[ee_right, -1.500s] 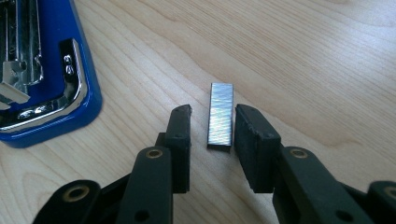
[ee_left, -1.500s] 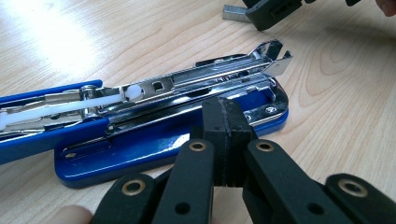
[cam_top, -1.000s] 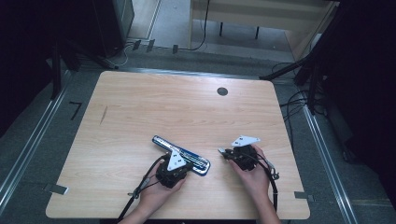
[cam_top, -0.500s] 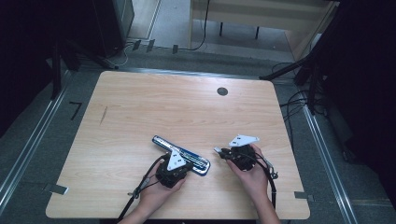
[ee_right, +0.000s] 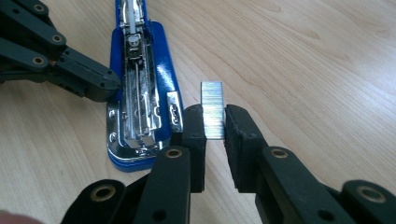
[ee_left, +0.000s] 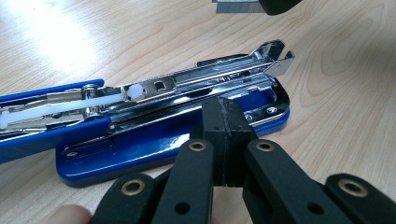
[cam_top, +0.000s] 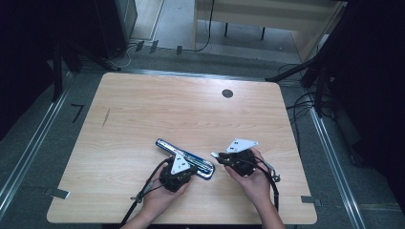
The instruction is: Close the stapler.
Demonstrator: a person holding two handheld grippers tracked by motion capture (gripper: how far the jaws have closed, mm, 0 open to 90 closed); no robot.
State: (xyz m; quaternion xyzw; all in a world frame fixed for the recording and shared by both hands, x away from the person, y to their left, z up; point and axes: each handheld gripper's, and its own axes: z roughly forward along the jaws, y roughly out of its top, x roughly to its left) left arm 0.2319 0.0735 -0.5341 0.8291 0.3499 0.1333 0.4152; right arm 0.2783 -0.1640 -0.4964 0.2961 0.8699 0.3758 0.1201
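Observation:
A blue stapler [cam_top: 185, 158] lies opened out flat on the wooden table [cam_top: 191, 109], its chrome staple channel [ee_left: 196, 84] facing up. My left gripper [cam_top: 186, 167] is shut with nothing between its pads. Its tip [ee_left: 229, 121] rests against the near side of the stapler's blue base [ee_left: 154, 149]. My right gripper [cam_top: 216, 155] is shut on a short silver strip of staples [ee_right: 212, 109], held just right of the stapler's front end [ee_right: 140, 135] and a little above the table. The strip's end [ee_left: 236, 5] also appears in the left gripper view beyond the stapler.
A small black round grommet [cam_top: 227, 93] sits in the table's far half. Cables [cam_top: 305, 102] hang off the right edge. A wooden desk [cam_top: 258, 19] stands beyond the far edge. Bare wood stretches left of and behind the stapler.
My right gripper has shifted a little left toward the stapler's front end with the staples in it. The left gripper and the stapler have stayed put.

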